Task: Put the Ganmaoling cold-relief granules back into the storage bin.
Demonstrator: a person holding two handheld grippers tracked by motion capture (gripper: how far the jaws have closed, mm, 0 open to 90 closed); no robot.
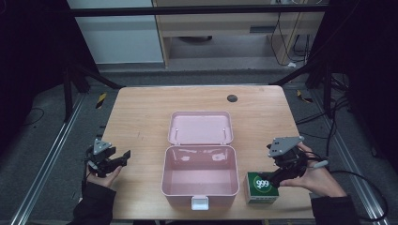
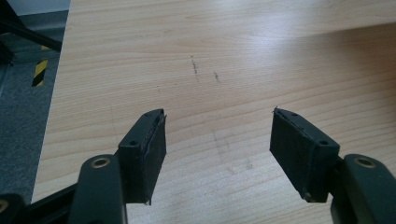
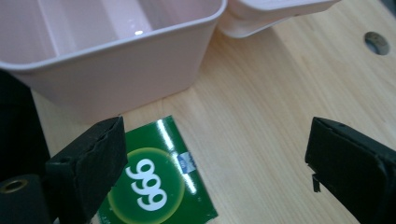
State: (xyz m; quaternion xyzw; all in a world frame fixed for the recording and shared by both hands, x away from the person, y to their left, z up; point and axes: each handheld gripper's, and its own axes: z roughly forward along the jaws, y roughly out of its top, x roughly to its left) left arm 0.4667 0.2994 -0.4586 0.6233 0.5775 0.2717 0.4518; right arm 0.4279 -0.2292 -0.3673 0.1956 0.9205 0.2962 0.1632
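R gripper [image 1: 277,177]: jaws standing wide, gripping nothing, hovering over green 999 medicine box [image 1: 262,187] sitting just beside open pink storage case [image 1: 199,176]. Box prob. light, stiff card, glossy/slippery; take by opposite side faces. L gripper [image 1: 123,158]: open, idling.

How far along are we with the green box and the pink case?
Done: the pink case stands open, nothing visible inside. In hand: the right gripper hovers open over the green box, not gripping. The left gripper waits open. Left: grasp the box, probably place it inside.
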